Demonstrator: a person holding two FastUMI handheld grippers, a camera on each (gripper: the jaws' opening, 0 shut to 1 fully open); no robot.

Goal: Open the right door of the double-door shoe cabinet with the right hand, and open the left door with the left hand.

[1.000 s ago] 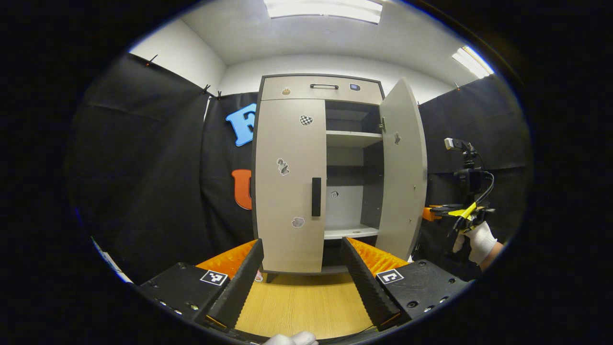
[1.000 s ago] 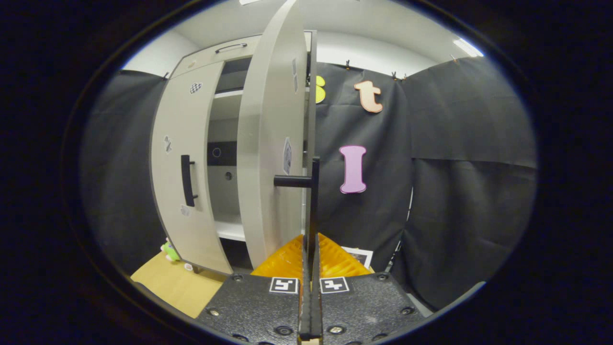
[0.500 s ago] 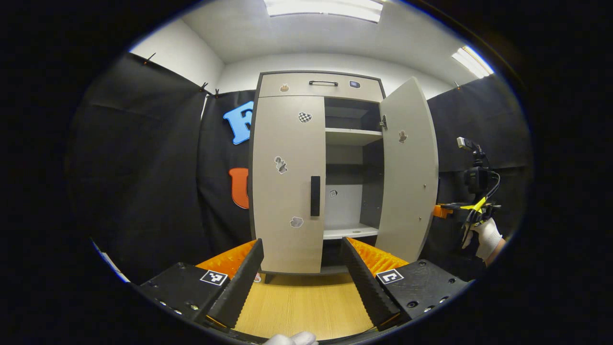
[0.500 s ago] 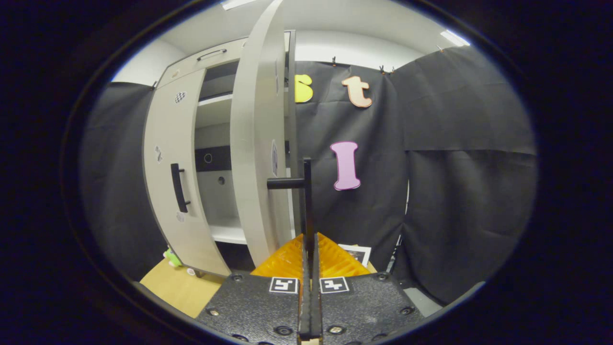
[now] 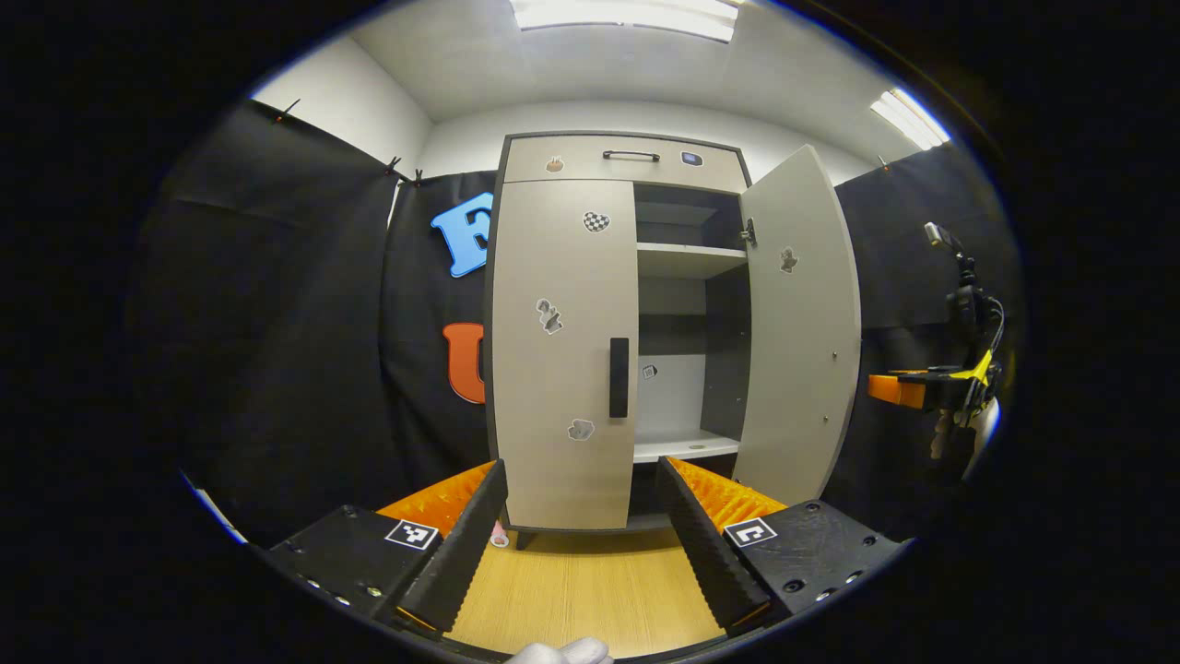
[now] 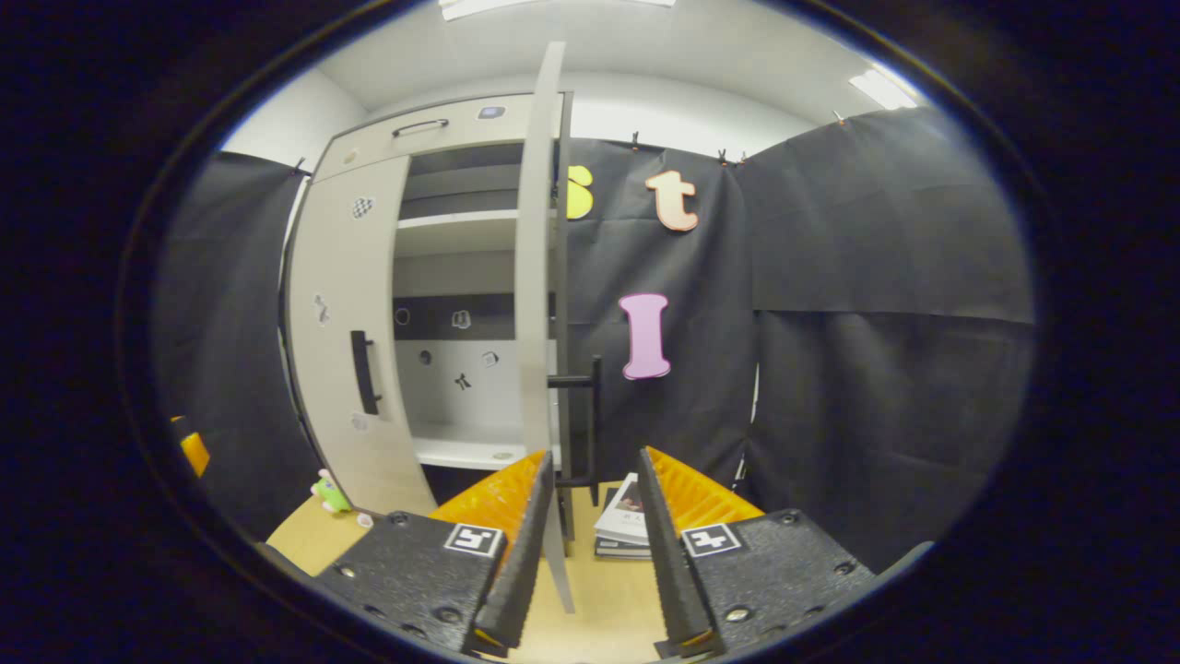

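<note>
Black ribbed fingers with orange backing: left gripper (image 5: 583,539) has its jaws wide apart, nothing between them, hovering over the light wood floor (image 5: 590,590) in front of the cabinet. A white-gloved hand (image 5: 560,652) shows at the bottom edge of the left gripper view.

Right gripper (image 6: 592,544) has its jaws apart too, gripping nothing. The black bar handle of the right door (image 6: 590,420) stands just beyond its fingertips, in line with the gap but not touching either finger.

Task thing: tall beige double-door shoe cabinet with dark frame (image 5: 623,332), standing on the floor against the booth wall.
- Right door (image 5: 798,323) swung wide open, seen nearly edge-on in the right gripper view.
- Left door (image 5: 562,350) closed, its black vertical handle (image 5: 619,376) near the inner edge, a few small stickers on the face.
- Open half shows white shelves (image 5: 687,261) inside the cabinet, small stickers on the back panel.
- Top drawer with slim black handle (image 5: 631,155) above both doors.

Beside the cabinet: small green toy (image 6: 327,491) on the floor at the left door's foot; stack of magazines (image 6: 625,526) on the floor behind the open right door.
</note>
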